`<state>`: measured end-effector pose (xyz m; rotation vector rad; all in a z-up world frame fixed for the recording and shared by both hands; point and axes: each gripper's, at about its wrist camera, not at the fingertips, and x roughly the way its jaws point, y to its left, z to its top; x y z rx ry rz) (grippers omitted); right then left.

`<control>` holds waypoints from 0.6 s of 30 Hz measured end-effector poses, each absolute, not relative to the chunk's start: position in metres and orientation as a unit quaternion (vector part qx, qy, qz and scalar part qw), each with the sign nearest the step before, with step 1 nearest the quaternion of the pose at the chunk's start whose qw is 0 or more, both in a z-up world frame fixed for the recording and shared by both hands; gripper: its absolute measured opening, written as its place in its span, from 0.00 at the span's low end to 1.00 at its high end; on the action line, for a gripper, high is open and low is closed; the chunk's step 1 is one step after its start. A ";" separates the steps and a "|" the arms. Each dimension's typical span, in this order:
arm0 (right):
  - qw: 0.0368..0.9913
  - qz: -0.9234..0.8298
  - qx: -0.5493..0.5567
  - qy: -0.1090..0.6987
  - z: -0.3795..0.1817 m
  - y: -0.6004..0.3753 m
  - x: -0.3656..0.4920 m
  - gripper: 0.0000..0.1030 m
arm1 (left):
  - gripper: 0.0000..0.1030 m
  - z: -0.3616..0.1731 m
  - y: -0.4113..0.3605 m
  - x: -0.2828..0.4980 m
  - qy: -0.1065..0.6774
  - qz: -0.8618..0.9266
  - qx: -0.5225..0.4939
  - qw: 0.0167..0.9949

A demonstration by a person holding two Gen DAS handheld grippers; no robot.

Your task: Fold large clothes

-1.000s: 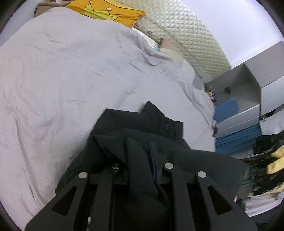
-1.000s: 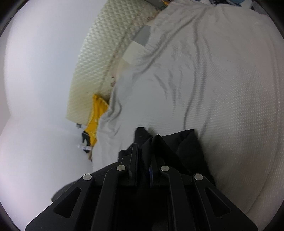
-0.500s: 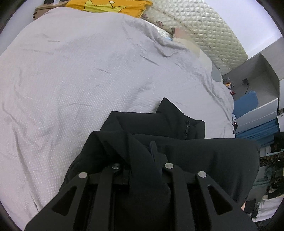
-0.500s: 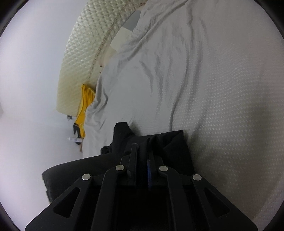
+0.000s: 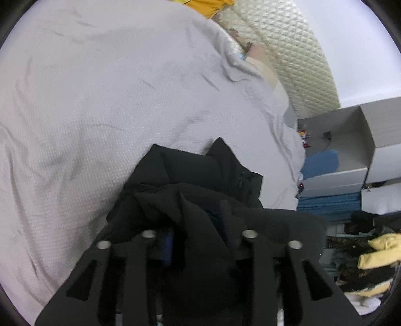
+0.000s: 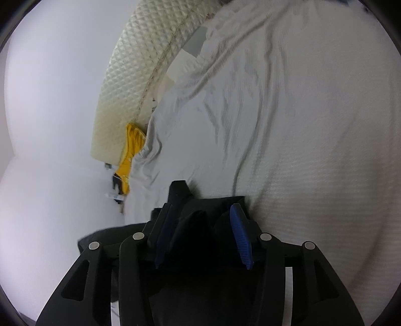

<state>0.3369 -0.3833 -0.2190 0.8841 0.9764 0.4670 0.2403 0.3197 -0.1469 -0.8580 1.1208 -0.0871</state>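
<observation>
Black cloth from the black jacket (image 5: 200,180) lies over the left hand-held gripper (image 5: 198,223), so its fingertips are hidden and you cannot tell how far apart the jaws are. In the right wrist view the bottom edge of the picture cuts off the jacket (image 6: 200,225), and the dark left finger pad (image 6: 164,233) is partly covered by folds. The yellow pillow (image 5: 208,6) is cut off at the top, and the little things on the shelf (image 5: 304,136) are too small to name.
</observation>
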 end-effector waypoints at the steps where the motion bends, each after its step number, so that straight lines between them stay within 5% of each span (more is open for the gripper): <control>1: 0.775 0.211 0.394 0.447 -0.213 -0.384 0.333 0.45 | 0.57 -0.141 0.320 0.238 0.511 -0.039 -0.388 0.766; 3: 0.799 0.204 0.362 0.434 -0.195 -0.385 0.323 0.45 | 0.74 -0.120 0.322 0.225 0.484 -0.022 -0.357 0.798; 9: 0.857 0.219 0.270 0.380 -0.141 -0.356 0.282 0.45 | 0.75 -0.059 0.276 0.174 0.377 -0.002 -0.186 0.907; 18: 0.895 0.266 0.152 0.325 -0.113 -0.255 0.222 0.45 | 0.75 -0.087 0.164 0.139 0.321 -0.052 -0.072 0.943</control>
